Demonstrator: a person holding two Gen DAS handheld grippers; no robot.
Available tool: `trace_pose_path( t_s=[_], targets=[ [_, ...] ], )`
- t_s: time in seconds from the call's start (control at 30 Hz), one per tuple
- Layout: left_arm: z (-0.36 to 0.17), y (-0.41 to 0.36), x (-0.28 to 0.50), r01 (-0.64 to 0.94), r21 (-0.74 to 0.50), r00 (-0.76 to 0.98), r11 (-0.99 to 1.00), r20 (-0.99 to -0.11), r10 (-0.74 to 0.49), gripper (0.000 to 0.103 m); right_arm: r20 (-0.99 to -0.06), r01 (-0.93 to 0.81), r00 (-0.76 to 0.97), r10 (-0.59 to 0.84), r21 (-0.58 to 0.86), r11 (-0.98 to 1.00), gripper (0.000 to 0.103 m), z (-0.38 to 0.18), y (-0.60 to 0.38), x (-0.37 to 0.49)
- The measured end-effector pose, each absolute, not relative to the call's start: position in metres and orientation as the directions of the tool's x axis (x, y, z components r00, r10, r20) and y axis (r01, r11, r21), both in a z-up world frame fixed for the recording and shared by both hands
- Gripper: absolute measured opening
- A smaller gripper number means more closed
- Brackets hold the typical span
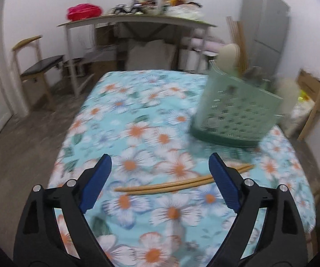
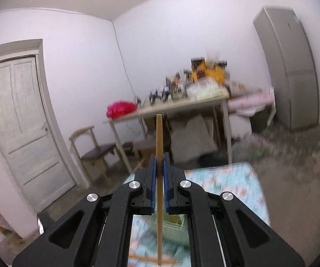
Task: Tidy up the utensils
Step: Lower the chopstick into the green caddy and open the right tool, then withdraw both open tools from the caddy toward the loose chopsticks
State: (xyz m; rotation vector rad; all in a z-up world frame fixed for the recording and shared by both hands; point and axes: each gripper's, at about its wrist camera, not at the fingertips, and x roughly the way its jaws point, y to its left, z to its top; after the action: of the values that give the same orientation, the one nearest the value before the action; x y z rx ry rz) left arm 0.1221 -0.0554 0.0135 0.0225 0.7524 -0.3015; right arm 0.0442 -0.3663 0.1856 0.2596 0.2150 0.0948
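Note:
Two wooden chopsticks lie side by side on the floral tablecloth, just beyond and between the fingers of my left gripper, which is open and empty above them. A green perforated utensil basket stands at the right of the table, with a pale spoon and wooden sticks in it. My right gripper is shut on a single wooden chopstick, held upright high above the table. The basket shows blurred below it.
A cluttered side table with a red bag stands behind the table. A wooden chair is at the left, a grey fridge at the right, a white door at the far left.

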Motion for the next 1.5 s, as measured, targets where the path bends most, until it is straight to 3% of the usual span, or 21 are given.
trace_pose_path(
  t_s=[0.23, 0.5, 0.6, 0.73, 0.83, 0.9, 1.27, 1.5],
  targets=[
    [0.007, -0.045, 0.13, 0.194, -0.045, 0.688, 0.98, -0.706, -0.168, 0.086, -0.142, -0.026, 0.989, 0.052, 0.179, 0.984, 0.006, 0.211, -0.358, 0.085],
    [0.004, -0.04, 0.134, 0.144, -0.012, 0.688, 0.989, -0.717, -0.109, 0.088, -0.141, 0.005, 0.99, 0.012, 0.121, 0.993, 0.006, 0.187, -0.349, 0.127],
    [0.003, -0.04, 0.136, 0.131, 0.003, 0.689, 0.991, -0.719, -0.089, 0.088, -0.163, 0.022, 0.987, -0.003, 0.117, 0.993, 0.006, 0.172, -0.349, 0.138],
    [0.003, -0.039, 0.136, 0.118, 0.011, 0.691, 0.993, -0.719, -0.074, 0.089, -0.26, 0.037, 0.966, -0.008, 0.105, 0.994, 0.006, 0.147, -0.35, 0.153],
    [0.004, -0.038, 0.137, 0.106, 0.01, 0.689, 0.994, -0.721, -0.066, 0.089, -0.313, 0.038, 0.95, -0.006, 0.096, 0.995, 0.015, 0.139, -0.351, 0.157],
    [0.004, -0.038, 0.137, 0.105, 0.01, 0.689, 0.994, -0.722, -0.065, 0.089, -0.312, 0.044, 0.95, -0.01, 0.1, 0.994, 0.044, 0.14, -0.352, 0.153],
    [0.005, -0.038, 0.137, 0.097, 0.024, 0.696, 0.995, -0.716, -0.051, 0.089, -0.23, 0.019, 0.973, 0.011, 0.128, 0.992, 0.055, 0.163, -0.357, 0.1],
    [0.007, -0.036, 0.131, 0.111, 0.049, 0.73, 0.993, -0.682, -0.048, 0.091, -0.276, -0.048, 0.957, 0.086, 0.139, 0.989, 0.059, 0.146, -0.344, 0.048]
  ],
)
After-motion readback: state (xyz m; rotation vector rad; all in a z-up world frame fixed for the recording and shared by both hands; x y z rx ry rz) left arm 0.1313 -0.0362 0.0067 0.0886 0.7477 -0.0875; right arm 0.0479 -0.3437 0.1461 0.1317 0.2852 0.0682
